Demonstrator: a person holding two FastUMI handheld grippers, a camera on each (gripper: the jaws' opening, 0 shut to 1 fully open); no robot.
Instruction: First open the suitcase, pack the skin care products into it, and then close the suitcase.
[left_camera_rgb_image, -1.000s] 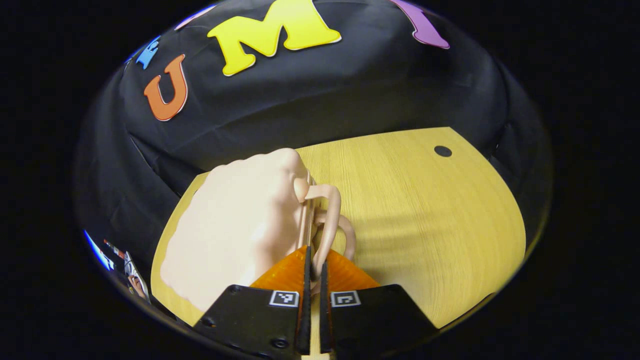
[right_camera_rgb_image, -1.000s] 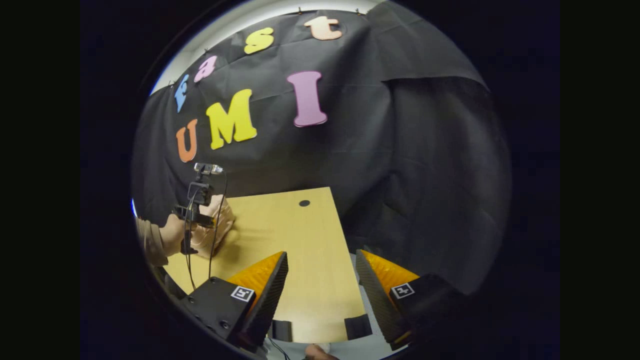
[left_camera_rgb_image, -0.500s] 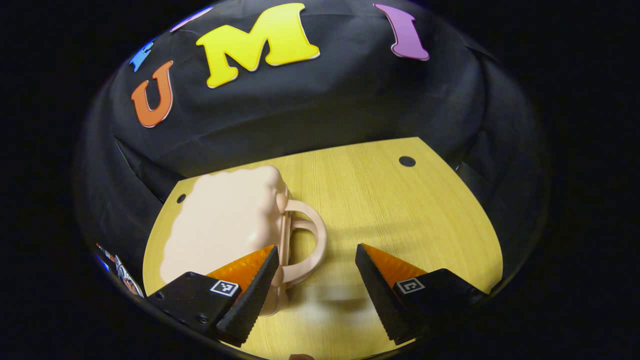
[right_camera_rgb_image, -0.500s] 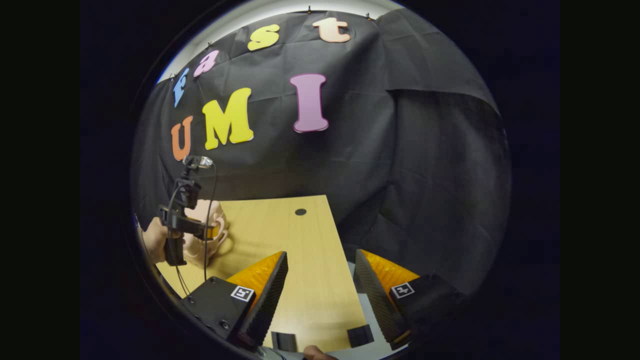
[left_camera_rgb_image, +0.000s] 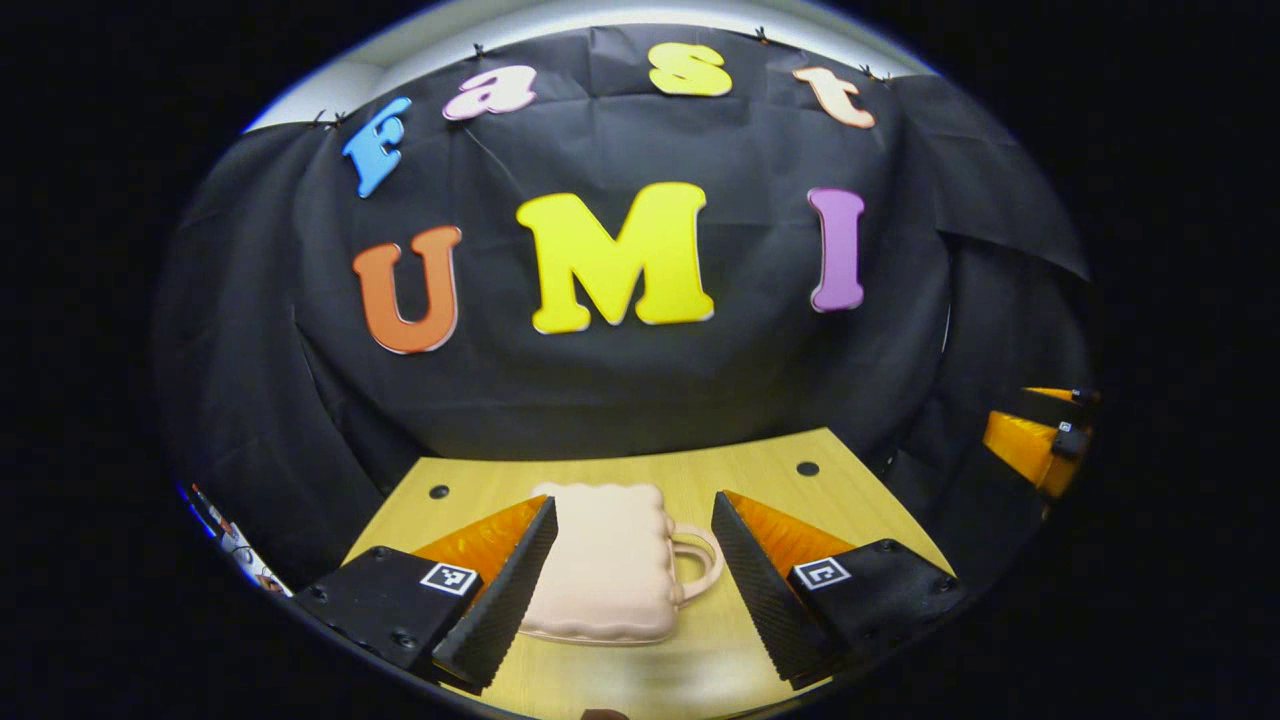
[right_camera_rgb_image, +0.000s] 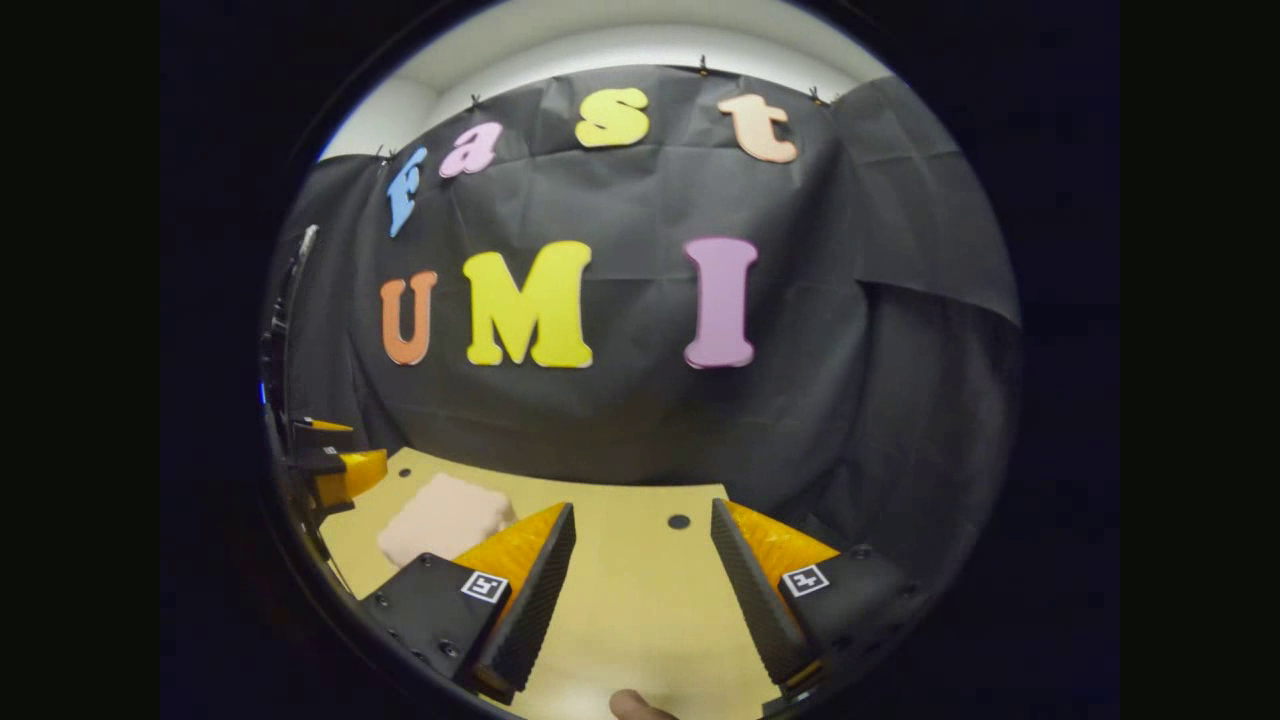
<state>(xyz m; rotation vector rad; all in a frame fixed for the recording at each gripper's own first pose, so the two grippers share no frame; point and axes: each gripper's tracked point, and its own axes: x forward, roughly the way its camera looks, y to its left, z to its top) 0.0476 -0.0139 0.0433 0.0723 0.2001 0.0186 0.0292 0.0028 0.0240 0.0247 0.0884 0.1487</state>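
Now shut suitcase (left_camera_rgb_image: 600, 575) flat on table (left_camera_rgb_image: 760, 480), tongs (left_camera_rgb_image: 632, 590) apart.

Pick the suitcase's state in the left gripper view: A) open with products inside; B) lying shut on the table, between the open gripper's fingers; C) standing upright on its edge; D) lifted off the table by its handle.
B: the suitcase lies flat and shut on the table, handle free, with the left gripper open and apart from it.
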